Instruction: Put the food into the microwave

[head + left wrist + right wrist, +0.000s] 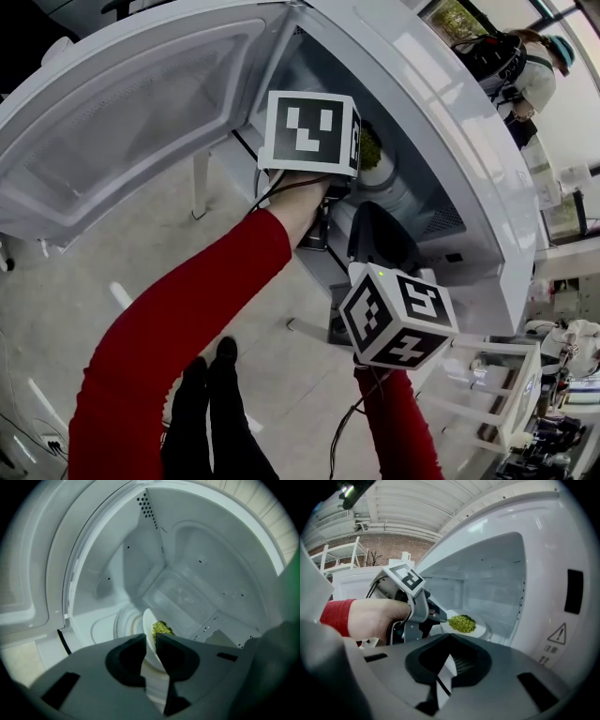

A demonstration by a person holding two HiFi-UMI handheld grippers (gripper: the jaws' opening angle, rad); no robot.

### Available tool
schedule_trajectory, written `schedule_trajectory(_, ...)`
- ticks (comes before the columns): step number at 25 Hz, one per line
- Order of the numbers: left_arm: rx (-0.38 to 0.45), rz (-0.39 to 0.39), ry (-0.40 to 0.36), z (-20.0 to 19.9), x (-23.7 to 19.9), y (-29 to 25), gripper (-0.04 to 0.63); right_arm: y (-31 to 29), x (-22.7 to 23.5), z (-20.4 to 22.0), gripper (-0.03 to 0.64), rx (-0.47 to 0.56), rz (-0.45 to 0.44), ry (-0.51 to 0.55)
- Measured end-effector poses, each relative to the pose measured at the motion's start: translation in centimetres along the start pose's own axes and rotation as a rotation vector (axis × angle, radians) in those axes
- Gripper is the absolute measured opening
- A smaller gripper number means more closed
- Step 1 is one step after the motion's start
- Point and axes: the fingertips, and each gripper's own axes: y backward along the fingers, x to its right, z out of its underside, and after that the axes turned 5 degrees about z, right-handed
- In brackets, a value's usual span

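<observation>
A white plate point(482, 629) with a heap of green food point(462, 623) lies on the turntable inside the open white microwave point(469, 141). My left gripper point(150, 641) reaches into the cavity. Its jaws stand on either side of the plate's near rim point(149, 623) with a little room, so it is open. The food point(161, 629) shows just beyond the jaw tips. From the right gripper view the left gripper point(439, 616) sits at the plate's left edge. My right gripper point(450, 637) waits outside the opening, shut and empty.
The microwave door point(122, 122) hangs open at the left. The cavity's back wall point(187, 592) and vented side are close behind the plate. A white rack point(506, 394) stands at the lower right, and a person point(525, 75) is at the far upper right.
</observation>
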Motion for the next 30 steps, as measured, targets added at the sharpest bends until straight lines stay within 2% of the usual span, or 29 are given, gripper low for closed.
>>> schedule_trajectory(4,0.004,-0.010,-0.020,0.2,-0.6,0.0,0.073,-0.2,-0.3,0.4,0.014,-0.001,-0.001,0.001)
schedule_trajectory(7,0.049,-0.046,-0.080,-0.9,-1.0,0.0,0.078,-0.2,-0.3,0.4,0.014,-0.002,-0.001,0.001)
schedule_trajectory(12,0.029,-0.091,-0.142,-0.5,-1.4,0.1,0.086,-0.3,-0.3,0.6,0.014,-0.002,-0.002,0.011)
schedule_trajectory(17,0.017,-0.035,-0.184,0.3,0.3,-0.9,0.089,-0.2,0.1,0.6,0.014,0.000,-0.004,0.011)
schedule_trajectory(24,0.011,-0.051,-0.230,0.0,0.1,-0.8,0.097,-0.3,-0.1,0.2,0.014,0.003,-0.005,0.011)
schedule_trajectory(30,-0.006,-0.089,-0.340,0.1,0.0,-0.9,0.107,-0.2,-0.3,0.0,0.014,0.006,-0.002,0.012)
